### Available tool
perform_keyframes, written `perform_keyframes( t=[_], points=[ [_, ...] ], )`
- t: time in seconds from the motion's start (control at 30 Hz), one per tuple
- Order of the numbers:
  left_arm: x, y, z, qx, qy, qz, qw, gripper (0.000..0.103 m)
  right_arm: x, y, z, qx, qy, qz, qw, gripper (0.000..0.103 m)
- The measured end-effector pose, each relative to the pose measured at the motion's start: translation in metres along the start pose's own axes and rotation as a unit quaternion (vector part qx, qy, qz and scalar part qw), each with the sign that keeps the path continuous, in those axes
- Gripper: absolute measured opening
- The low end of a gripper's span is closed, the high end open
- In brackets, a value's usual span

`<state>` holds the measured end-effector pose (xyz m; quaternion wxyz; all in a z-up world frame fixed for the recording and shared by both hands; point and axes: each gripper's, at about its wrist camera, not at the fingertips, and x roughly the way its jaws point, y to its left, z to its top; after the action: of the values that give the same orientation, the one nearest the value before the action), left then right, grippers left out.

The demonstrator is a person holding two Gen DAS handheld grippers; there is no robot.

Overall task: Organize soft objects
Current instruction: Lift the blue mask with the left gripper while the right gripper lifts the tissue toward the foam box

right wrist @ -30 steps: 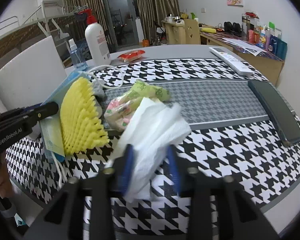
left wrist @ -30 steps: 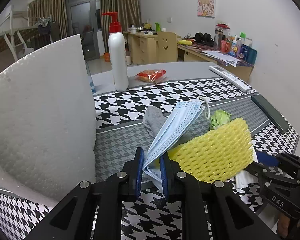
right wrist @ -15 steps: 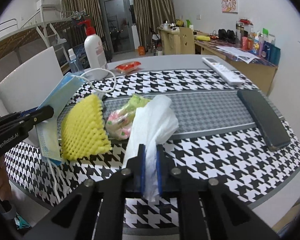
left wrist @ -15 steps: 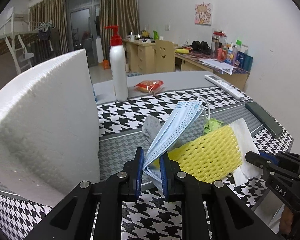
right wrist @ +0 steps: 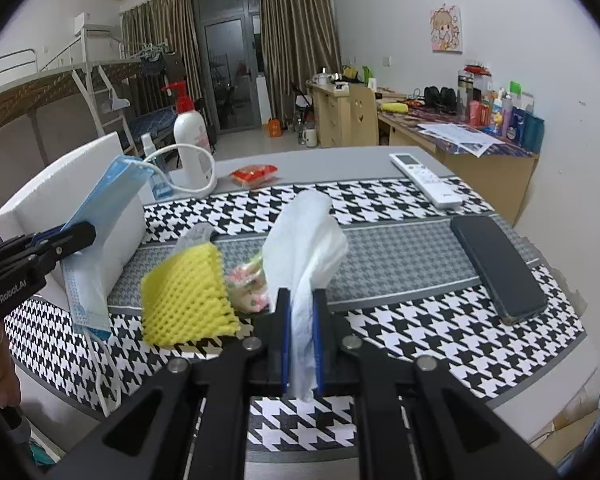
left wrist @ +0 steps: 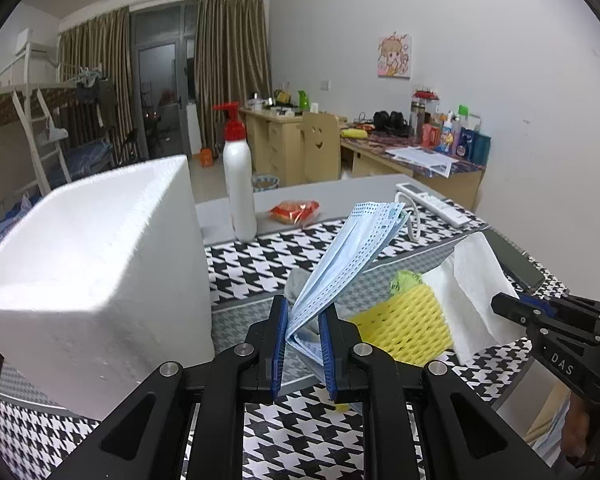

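My left gripper [left wrist: 303, 350] is shut on a blue face mask [left wrist: 350, 254] and holds it up above the table, right of a white foam box [left wrist: 96, 264]. My right gripper [right wrist: 301, 342] is shut on a white tissue [right wrist: 306, 240] lifted off the table. The mask [right wrist: 100, 208] and the foam box [right wrist: 76, 192] also show in the right wrist view, and the tissue [left wrist: 474, 284] shows in the left wrist view. A yellow foam net [right wrist: 184, 300], a grey cloth [left wrist: 298, 282] and a green and pink soft packet [right wrist: 248, 288] lie on the houndstooth tablecloth [right wrist: 400, 320].
A white pump bottle [left wrist: 238, 188], a small spray bottle [right wrist: 150, 150] and a red snack packet [left wrist: 294, 212] stand at the back of the table. A white remote [right wrist: 426, 180] and a dark phone [right wrist: 496, 268] lie on the right. The table's front edge is close below both grippers.
My right gripper closed on the tissue and lifted it. Both grippers rose from the table, the left still holding the mask.
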<state>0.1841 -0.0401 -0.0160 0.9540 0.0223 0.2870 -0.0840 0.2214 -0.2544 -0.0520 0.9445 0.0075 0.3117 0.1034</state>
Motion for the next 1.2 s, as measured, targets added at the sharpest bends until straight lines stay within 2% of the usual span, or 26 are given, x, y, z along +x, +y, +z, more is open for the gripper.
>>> perform_keyframes(
  t=[0.3, 0.73, 1.2],
  points=[
    [-0.018, 0.001, 0.005, 0.009, -0.030, 0.007, 0.9995, 0.017, -0.010, 0.007, 0.008, -0.005, -0.015, 0.003, 1.000, 0.013],
    [-0.033, 0.010, 0.016, 0.008, -0.054, 0.006, 0.9985, 0.017, -0.020, 0.018, 0.020, -0.009, -0.032, 0.010, 0.999, 0.013],
    [-0.038, 0.014, 0.033, 0.008, -0.075, 0.009, 0.9971, 0.017, -0.031, 0.030, 0.042, -0.026, -0.072, 0.018, 0.997, 0.013]
  ],
)
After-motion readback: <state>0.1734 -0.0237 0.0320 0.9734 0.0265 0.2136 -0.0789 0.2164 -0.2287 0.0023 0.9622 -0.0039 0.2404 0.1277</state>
